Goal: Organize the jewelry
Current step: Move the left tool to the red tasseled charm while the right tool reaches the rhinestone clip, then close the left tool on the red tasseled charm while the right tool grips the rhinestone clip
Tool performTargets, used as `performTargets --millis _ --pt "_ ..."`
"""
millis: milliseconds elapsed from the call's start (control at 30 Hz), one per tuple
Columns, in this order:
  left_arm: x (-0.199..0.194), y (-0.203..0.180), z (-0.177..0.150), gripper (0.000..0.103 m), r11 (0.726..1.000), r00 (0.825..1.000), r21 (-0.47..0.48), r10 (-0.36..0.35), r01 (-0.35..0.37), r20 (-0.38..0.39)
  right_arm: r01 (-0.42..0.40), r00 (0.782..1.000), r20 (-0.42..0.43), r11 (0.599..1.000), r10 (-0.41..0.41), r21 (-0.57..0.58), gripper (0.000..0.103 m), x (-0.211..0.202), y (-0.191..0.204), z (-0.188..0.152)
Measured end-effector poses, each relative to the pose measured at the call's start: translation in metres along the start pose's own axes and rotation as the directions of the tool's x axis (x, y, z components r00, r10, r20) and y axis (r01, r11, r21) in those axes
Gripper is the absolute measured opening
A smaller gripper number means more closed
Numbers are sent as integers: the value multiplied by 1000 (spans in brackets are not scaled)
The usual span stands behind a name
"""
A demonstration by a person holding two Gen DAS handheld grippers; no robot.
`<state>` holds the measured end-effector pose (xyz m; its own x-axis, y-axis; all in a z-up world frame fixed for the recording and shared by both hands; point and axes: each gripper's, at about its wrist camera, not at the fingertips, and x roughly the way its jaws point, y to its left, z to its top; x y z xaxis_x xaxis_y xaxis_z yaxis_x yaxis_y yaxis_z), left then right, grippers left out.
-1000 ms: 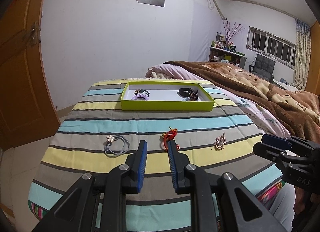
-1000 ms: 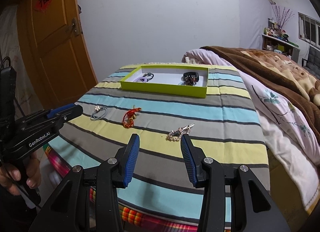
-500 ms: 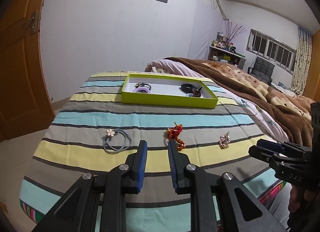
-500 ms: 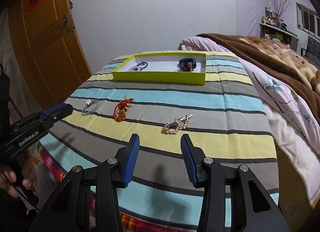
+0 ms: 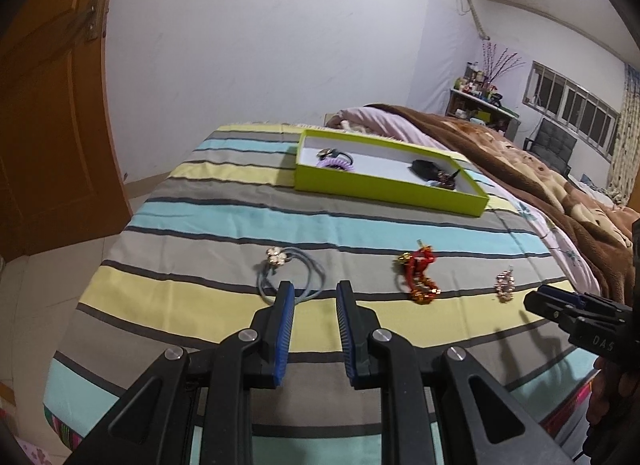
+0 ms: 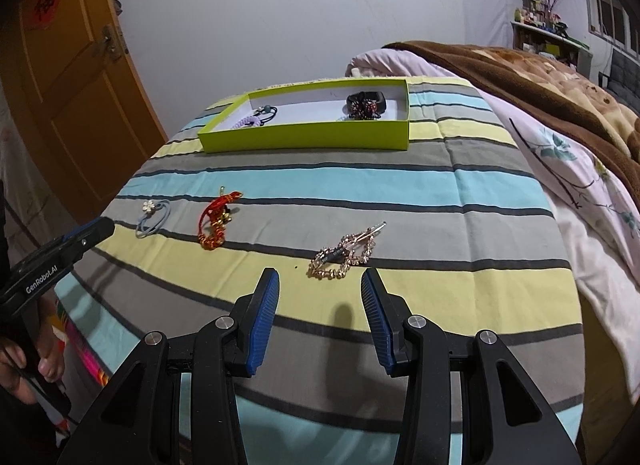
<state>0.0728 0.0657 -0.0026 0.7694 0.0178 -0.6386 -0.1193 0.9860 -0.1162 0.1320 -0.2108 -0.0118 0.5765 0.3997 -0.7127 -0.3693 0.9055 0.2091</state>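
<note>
A lime green tray (image 5: 384, 192) (image 6: 308, 136) sits at the far end of a striped cloth and holds a purple hair tie and a black piece. Three loose items lie nearer. The grey hair tie with a flower (image 5: 289, 269) (image 6: 154, 217) is just beyond my left gripper (image 5: 315, 289), which is open and empty. A red and gold ornament (image 5: 418, 276) (image 6: 216, 221) lies in the middle. The pale gold beaded hair clip (image 6: 346, 253) (image 5: 505, 285) sits just ahead of my right gripper (image 6: 319, 277), open and empty.
The striped cloth (image 6: 420, 193) covers a table whose near edge drops off below both grippers. A bed with a brown blanket (image 6: 520, 73) runs along the right. An orange door (image 5: 44, 113) stands at the left. A hand (image 6: 24, 369) holds the left gripper's handle.
Both grippers came lower and closer to the cloth. The left one shifted left, from facing the red ornament to facing the grey hair tie. The right one closed in on the beaded clip.
</note>
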Motion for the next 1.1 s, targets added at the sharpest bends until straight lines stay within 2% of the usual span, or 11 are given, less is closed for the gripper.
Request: performTargets --millis 100,333,533,800,900,1067,1100 --pt "9 2 -1 25 1000 1000 -5 -11 11 -23 9 1000 -12 1000 -9 13 44 7 -1 4" --pt "25 -28 3 29 991 991 64 -118 121 -55 37 999 -11 999 -37 37 44 19 -3 14" --pt "44 -54 9 31 978 979 88 -182 191 -96 66 997 -50 997 -64 37 44 35 -2 20" --pt "67 -73 12 31 976 970 92 -184 200 -156 101 992 -79 995 -100 11 44 45 -2 23" --pt "74 -77 12 32 977 968 90 -172 191 -182 121 989 -78 992 -122 -16 36 45 -1 22" --pt "83 -83 11 31 981 970 100 -142 164 -197 93 993 -77 996 -93 -10 33 43 -7 23" --pt "83 -84 11 27 981 971 107 -140 163 -195 87 993 -75 996 -88 -11 33 42 -8 23"
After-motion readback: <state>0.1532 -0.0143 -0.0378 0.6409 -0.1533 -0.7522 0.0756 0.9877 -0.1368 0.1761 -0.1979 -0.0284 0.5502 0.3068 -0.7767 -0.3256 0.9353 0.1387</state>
